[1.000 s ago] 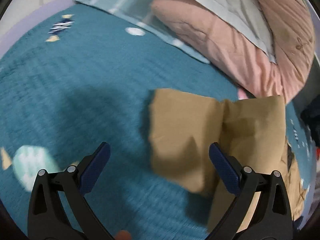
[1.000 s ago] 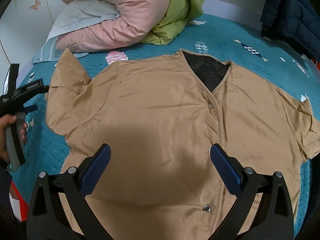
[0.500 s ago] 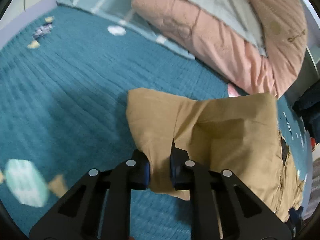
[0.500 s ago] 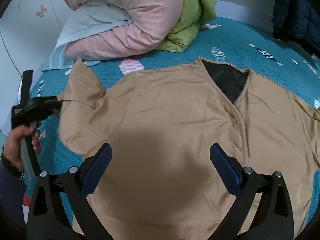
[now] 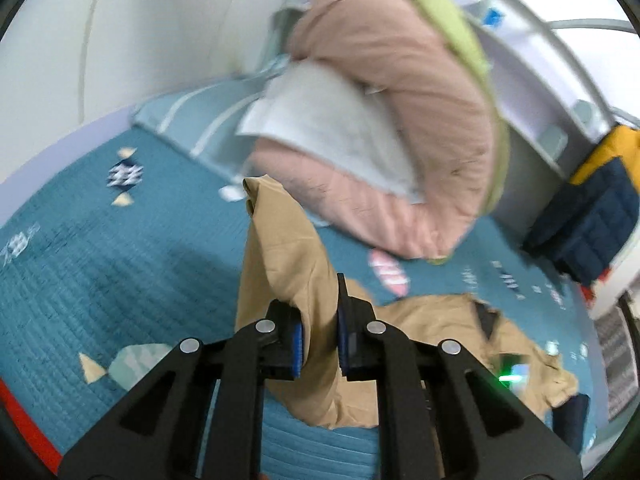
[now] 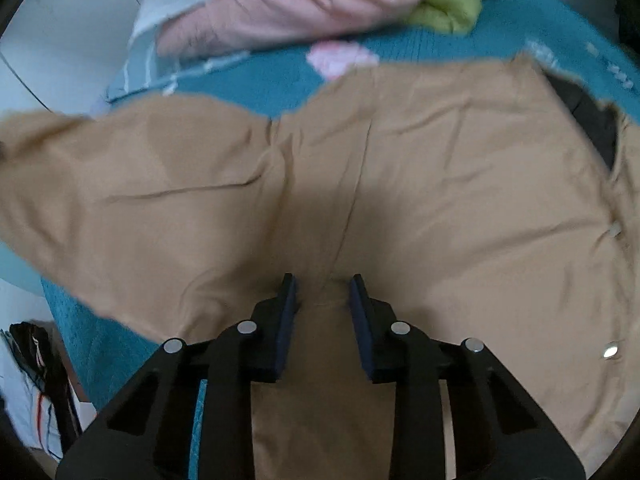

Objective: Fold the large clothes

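A tan short-sleeved button shirt [image 6: 440, 200] lies spread on a teal bedspread [image 5: 100, 264]. My left gripper [image 5: 319, 332] is shut on the shirt's sleeve [image 5: 280, 256] and holds it lifted off the bed, the cloth hanging over the jaws. My right gripper [image 6: 323, 300] is closed down on a pinch of the shirt's body fabric near its lower part, with cloth bunched between the pads. The dark neck lining [image 6: 588, 120] shows at the right.
A pink quilt [image 5: 400, 120] with a white pillow [image 5: 332, 128] and a green cover [image 6: 448, 4] is piled at the head of the bed. A dark blue and yellow jacket [image 5: 596, 208] hangs at the right. Clutter [image 6: 36, 380] lies beside the bed.
The left gripper shut on the sleeve and lifted it up. The right gripper went from wide open above the shirt to closed on its fabric, closer to the cloth.
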`<state>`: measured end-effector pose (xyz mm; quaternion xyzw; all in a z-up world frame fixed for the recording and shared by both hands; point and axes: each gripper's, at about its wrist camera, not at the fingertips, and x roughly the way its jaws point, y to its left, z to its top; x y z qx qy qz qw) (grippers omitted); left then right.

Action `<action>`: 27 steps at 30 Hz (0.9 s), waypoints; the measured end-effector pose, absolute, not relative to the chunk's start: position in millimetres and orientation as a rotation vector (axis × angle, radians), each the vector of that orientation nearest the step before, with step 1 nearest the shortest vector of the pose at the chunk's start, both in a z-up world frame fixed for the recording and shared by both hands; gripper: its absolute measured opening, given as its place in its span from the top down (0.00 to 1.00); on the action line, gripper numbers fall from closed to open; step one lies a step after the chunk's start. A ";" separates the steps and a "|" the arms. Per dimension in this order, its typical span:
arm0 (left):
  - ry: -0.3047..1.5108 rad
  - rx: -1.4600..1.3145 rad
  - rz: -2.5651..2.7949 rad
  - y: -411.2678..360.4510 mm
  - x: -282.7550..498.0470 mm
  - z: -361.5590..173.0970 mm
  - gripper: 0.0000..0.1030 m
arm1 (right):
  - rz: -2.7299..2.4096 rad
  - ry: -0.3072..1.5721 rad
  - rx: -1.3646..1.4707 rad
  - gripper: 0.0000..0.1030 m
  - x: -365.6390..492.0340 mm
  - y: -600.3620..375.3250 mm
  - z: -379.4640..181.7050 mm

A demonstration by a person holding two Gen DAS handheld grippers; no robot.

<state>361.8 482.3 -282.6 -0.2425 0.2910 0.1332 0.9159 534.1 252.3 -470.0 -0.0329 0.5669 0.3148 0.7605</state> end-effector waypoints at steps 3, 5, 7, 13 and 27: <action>0.570 -0.485 0.196 453.9 368.1 -259.9 0.88 | 0.695 1.232 -0.047 0.75 538.2 250.1 -480.2; 0.545 -0.491 0.125 426.7 384.5 -244.8 0.88 | 0.715 1.251 0.013 0.75 543.7 241.8 -479.2; 0.546 -0.470 0.080 396.6 407.0 -236.0 0.88 | 0.750 1.251 0.114 0.75 545.6 222.1 -466.4; 0.603 -0.466 -0.132 275.9 484.7 -236.7 0.88 | 0.668 1.111 0.119 0.75 542.9 103.5 -418.8; 1.009 -0.314 -0.159 61.2 623.0 -409.1 0.88 | 0.034 0.938 0.001 0.73 563.7 -252.7 -366.0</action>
